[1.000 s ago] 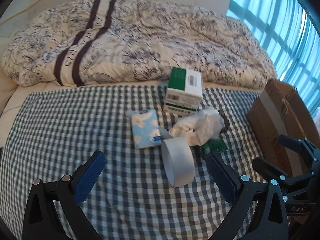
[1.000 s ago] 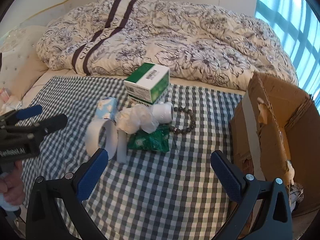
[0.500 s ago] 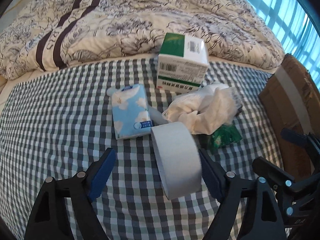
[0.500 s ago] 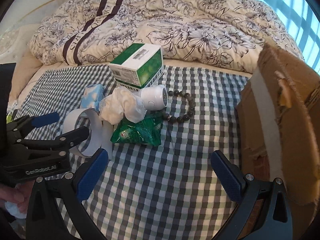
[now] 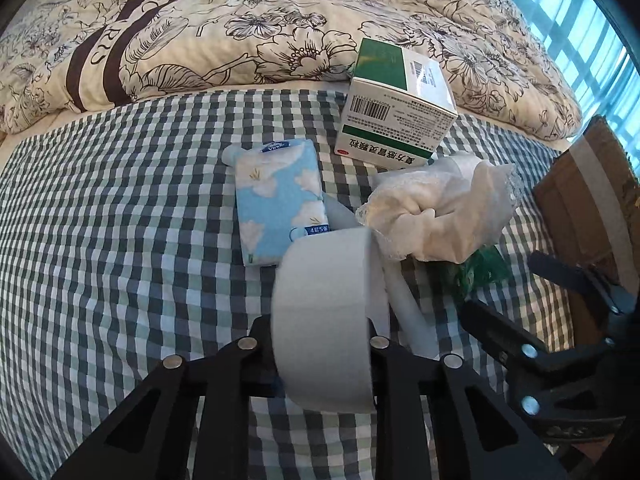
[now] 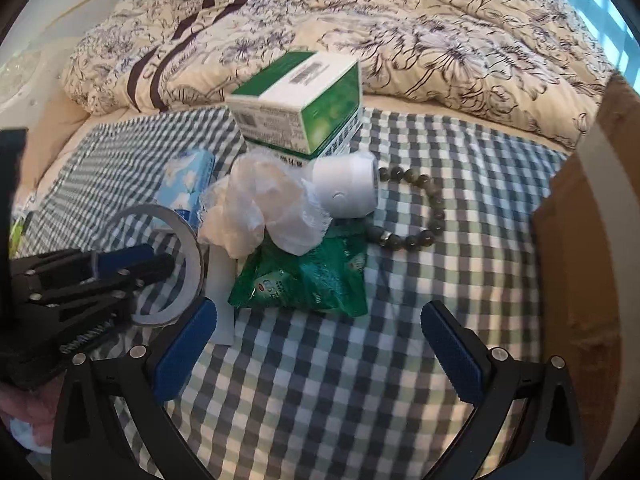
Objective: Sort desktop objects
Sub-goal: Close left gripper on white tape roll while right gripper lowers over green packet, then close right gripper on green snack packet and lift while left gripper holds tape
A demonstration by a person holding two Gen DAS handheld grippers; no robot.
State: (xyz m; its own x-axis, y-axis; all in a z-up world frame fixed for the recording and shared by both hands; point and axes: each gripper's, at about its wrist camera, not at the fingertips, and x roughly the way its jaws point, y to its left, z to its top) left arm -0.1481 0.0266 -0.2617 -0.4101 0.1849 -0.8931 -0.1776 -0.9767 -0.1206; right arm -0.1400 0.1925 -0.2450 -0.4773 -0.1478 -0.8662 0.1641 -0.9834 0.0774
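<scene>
Tape roll sits clamped in the left claw; right claw gapes wide.

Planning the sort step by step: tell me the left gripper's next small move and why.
Probably lift. The left gripper is shut on the tape roll, which stands on edge on the checked cloth, close beside the tissue pack. The cardboard box waits at right.

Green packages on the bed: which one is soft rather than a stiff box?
The crinkled green foil packet, lying flat under the white crumpled wrap; the green-and-white carton behind keeps square edges.
</scene>
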